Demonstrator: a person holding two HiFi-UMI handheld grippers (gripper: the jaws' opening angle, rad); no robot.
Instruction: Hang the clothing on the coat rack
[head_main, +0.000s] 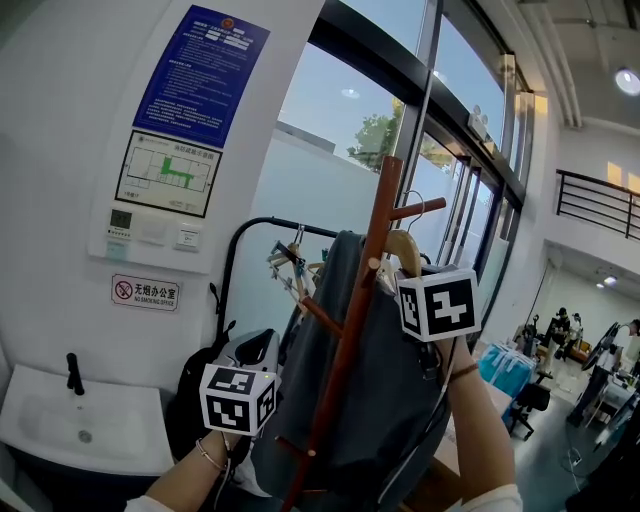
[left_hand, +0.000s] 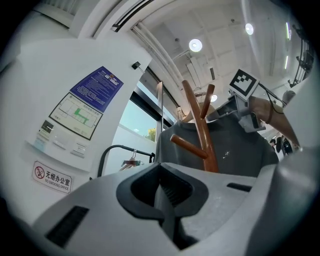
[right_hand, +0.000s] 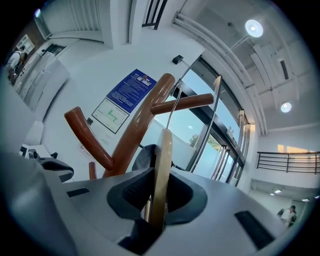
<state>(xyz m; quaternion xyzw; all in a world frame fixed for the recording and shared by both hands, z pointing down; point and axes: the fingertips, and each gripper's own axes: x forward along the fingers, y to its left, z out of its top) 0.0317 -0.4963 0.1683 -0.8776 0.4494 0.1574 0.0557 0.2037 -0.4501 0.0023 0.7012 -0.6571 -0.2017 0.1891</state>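
Our right gripper (right_hand: 160, 189) is closed on the flat wooden body of a hanger (right_hand: 163, 160). From that gripper's view we see the hanger edge-on between the pads, standing upright. Its thin metal hook (right_hand: 172, 107) rises straight up towards the top of the coat rack (head_main: 350, 330). The hook ends level with the rack's upper peg (head_main: 418, 209); we cannot tell whether it rests on the peg.

Our left gripper (left_hand: 167, 192) is lower and to the left. Its jaws are closed on a thin fold of dark grey cloth, which appears to be part of the garment (head_main: 390, 400).

The garment is on the hanger and lies against the coat rack. Its long axis runs top to bottom, with the shoulders up beside the hanger and the body falling past the bottom of the head view. It spreads on both sides of the brown wooden pole. In that view the pole leans to the right as it goes up, and short pegs angle up from it.

Behind the rack, a black rail (head_main: 262, 224) holds spare hangers. To the left, a white wall carries a blue notice (head_main: 200, 75) and a red and white sign (head_main: 145, 292). Below these is a white sink (head_main: 40, 395). Tall windows (head_main: 330, 110) run along the right.
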